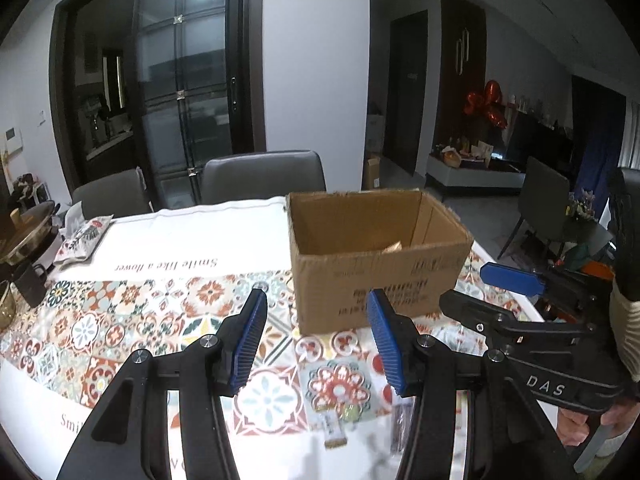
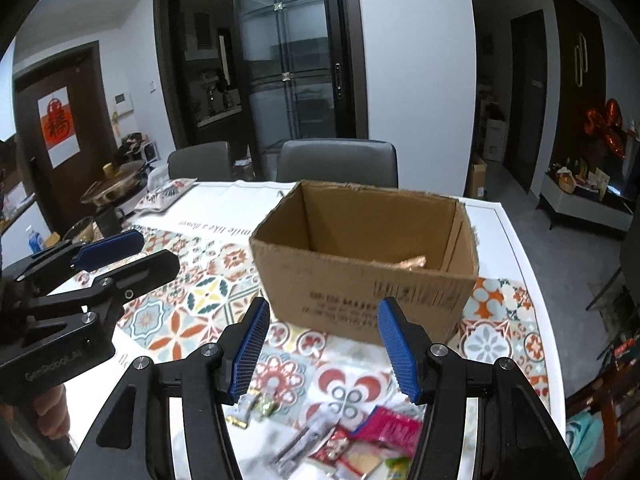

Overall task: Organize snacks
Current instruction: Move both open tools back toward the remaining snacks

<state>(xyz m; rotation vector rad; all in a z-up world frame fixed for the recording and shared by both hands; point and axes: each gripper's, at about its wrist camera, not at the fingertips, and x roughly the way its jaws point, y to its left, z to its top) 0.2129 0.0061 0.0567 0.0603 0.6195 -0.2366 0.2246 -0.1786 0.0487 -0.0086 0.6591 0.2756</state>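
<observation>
Open cardboard box (image 2: pixel 366 280) stands mid-table, bare patterned cloth on its left.

The box's top is open and clear from above, with one gold wrapper (image 2: pixel 412 262) low inside by its right wall. Left of the box the tablecloth (image 2: pixel 208 292) lies bare out to a pot (image 2: pixel 116 186) and floral pouch (image 2: pixel 166 196) at the far left edge. In front of the box a loose heap of snack packets (image 2: pixel 360 440) covers the near cloth. Behind the box two grey chairs (image 2: pixel 338 162) close off the far side.
</observation>
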